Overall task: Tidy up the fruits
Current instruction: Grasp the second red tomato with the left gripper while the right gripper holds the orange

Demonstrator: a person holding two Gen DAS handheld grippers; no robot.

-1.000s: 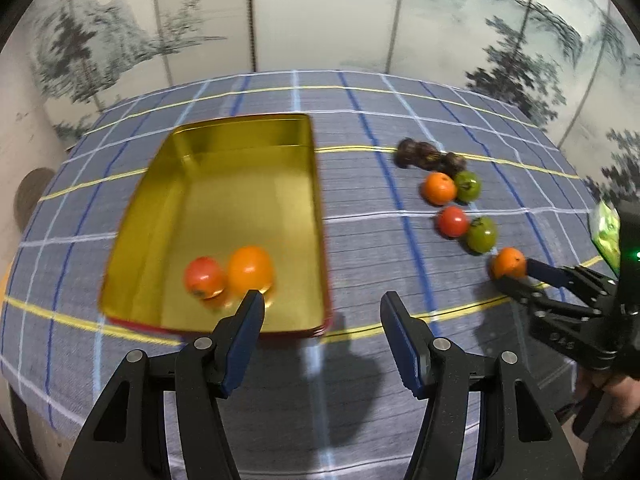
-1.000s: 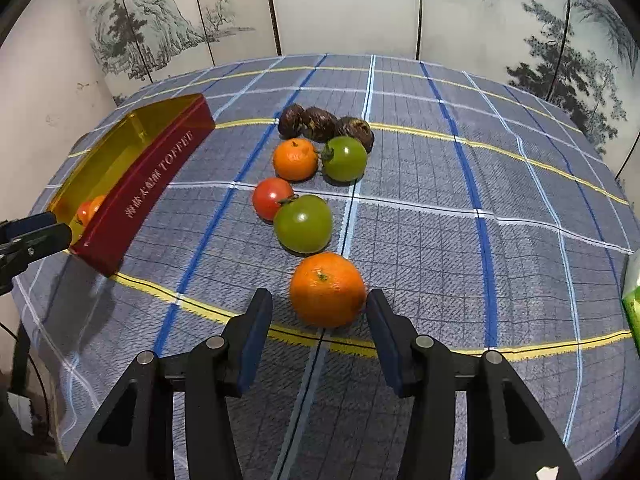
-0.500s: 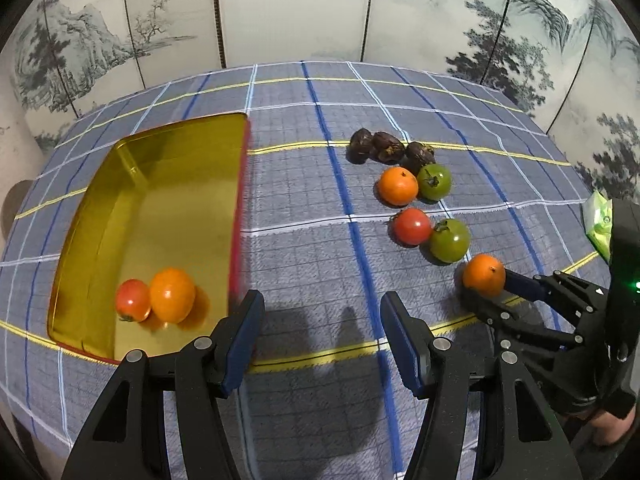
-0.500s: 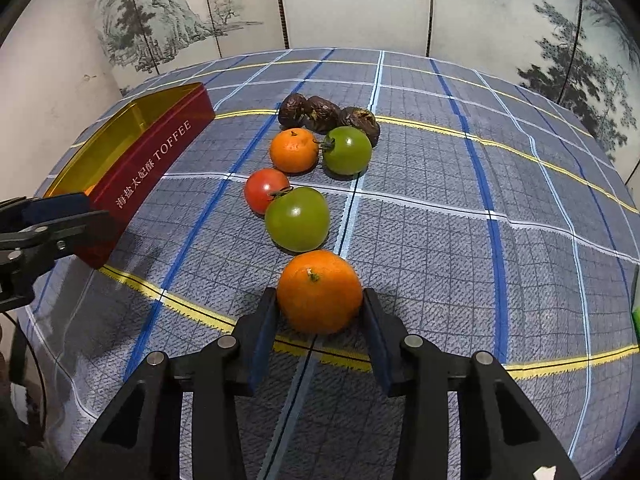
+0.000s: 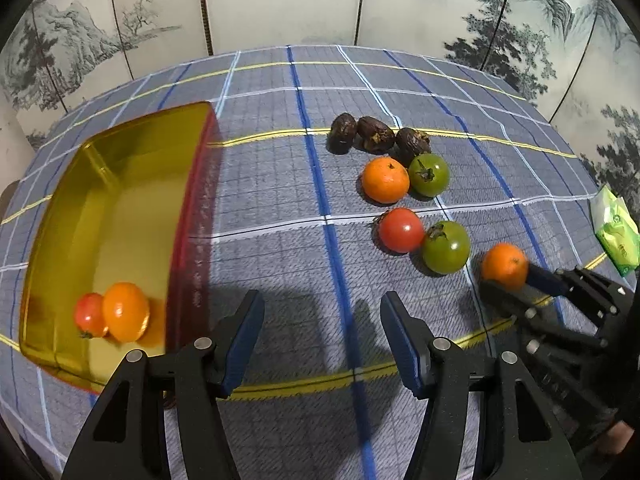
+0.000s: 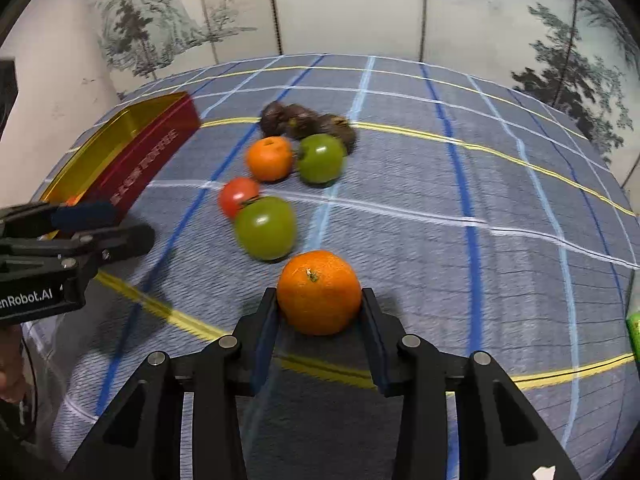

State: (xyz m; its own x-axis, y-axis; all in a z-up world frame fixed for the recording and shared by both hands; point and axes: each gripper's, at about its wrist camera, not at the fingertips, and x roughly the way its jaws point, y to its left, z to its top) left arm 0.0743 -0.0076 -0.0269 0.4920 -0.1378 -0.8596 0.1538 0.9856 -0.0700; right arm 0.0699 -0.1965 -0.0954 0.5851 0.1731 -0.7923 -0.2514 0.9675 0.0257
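My right gripper (image 6: 319,297) has its jaws closing on an orange (image 6: 316,280) lying on the checked cloth, and both pads touch its sides. The left wrist view shows that orange (image 5: 505,266) at the right, held in the right gripper (image 5: 510,280). My left gripper (image 5: 320,304) stands open with nothing between its fingers, just right of the gold tin (image 5: 120,152). In the tin lie a red tomato (image 5: 89,315) and an orange (image 5: 125,312). Loose on the cloth are a green tomato (image 5: 446,247), a red tomato (image 5: 401,229), another orange (image 5: 385,179), a second green tomato (image 5: 429,174) and three dark fruits (image 5: 374,134).
A green packet (image 5: 616,232) lies near the table's right edge. A painted folding screen (image 5: 280,8) stands behind the round table. The tin's red side wall (image 6: 152,148) faces the loose fruit, with the left gripper (image 6: 120,226) in front of it.
The right jaws have narrowed from either side of the orange until they touch it. The left gripper has shifted right, from over the tin's front edge to the cloth beside it.
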